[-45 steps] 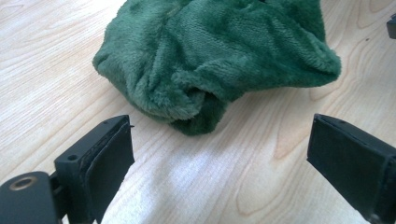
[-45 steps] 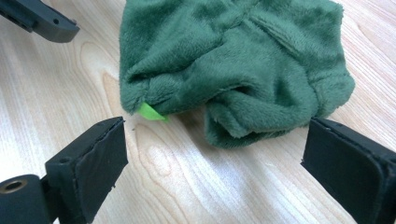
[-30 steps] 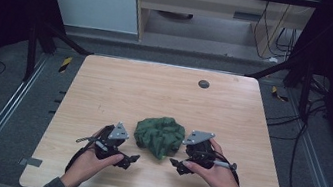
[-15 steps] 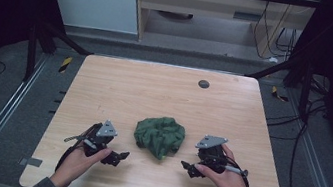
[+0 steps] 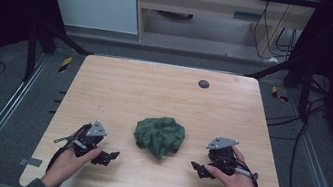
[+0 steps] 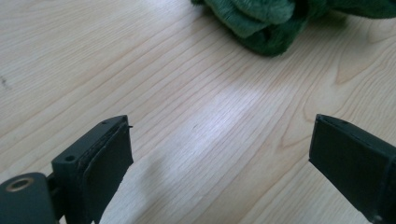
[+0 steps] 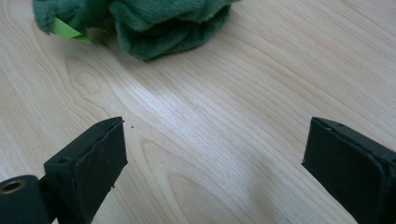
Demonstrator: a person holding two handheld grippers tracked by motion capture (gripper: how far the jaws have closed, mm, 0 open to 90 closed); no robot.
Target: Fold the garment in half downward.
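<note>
A crumpled dark green cloth [image 5: 159,136] lies bunched on the wooden table [image 5: 154,91], near the middle of its front half. My left gripper [image 5: 106,157] rests low at the front left, a hand's width from the cloth, open with nothing between its jaws. My right gripper [image 5: 198,169] sits at the front right, also open and empty. In the left gripper view the cloth [image 6: 275,21] lies ahead at the top, beyond the gripper [image 6: 219,161]. The right gripper view shows the cloth [image 7: 149,21] at the top left with a light green tag [image 7: 65,29], ahead of the gripper [image 7: 212,163].
A small dark round disc [image 5: 203,83] lies near the table's far edge. Black frame posts [image 5: 36,37] and cables [image 5: 311,126] flank the table on the floor. Bare wood surrounds the cloth on all sides.
Both grippers have drawn outward and back from the cloth's sides toward the front edge. The cloth stays bunched in place.
</note>
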